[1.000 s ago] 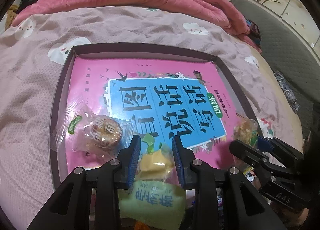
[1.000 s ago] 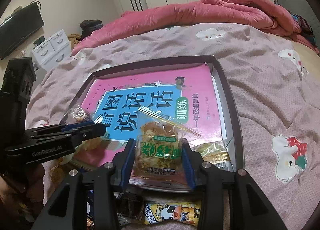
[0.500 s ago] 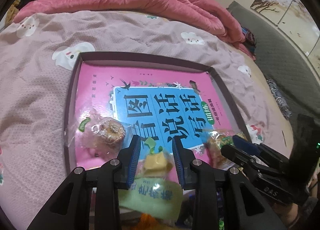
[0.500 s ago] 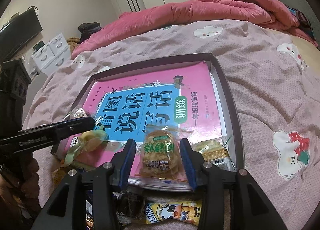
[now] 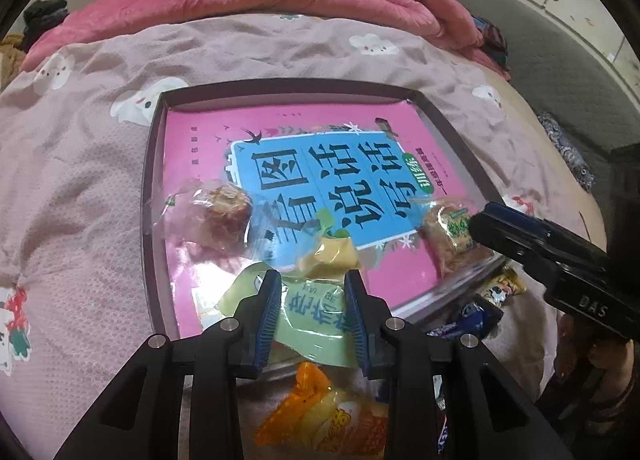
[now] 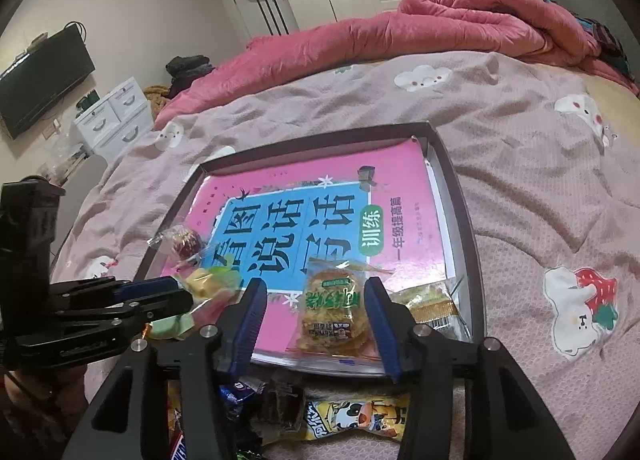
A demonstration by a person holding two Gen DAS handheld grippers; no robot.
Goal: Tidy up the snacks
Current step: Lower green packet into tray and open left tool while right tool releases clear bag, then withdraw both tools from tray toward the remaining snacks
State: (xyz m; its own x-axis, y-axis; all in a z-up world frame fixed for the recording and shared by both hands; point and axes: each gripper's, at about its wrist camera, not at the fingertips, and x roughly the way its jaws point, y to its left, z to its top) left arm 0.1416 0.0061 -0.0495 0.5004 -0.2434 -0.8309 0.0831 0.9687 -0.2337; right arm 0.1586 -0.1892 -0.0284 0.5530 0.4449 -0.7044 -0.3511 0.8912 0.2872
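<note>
Left gripper (image 5: pixel 312 306) clamped on light-green plastic snack packet (image 5: pixel 316 314), held over the near edge of the dark shallow rectangular tray (image 5: pixel 149 196) on the pink bedspread (image 5: pixel 72 188). Right gripper (image 6: pixel 316 306) jaws apart, just been opening; clear-wrapped golden round cracker with green label (image 6: pixel 334 310) lies between the pads, not pressed, near the tray's near edge on the pink-and-blue book cover (image 6: pixel 320 196). Clear-wrapped brown round pastry (image 5: pixel 222 212) by the tray's left edge. Yellow cartoon-cow wrapper (image 6: pixel 356 418) on the bedspread outside the near edge.
</note>
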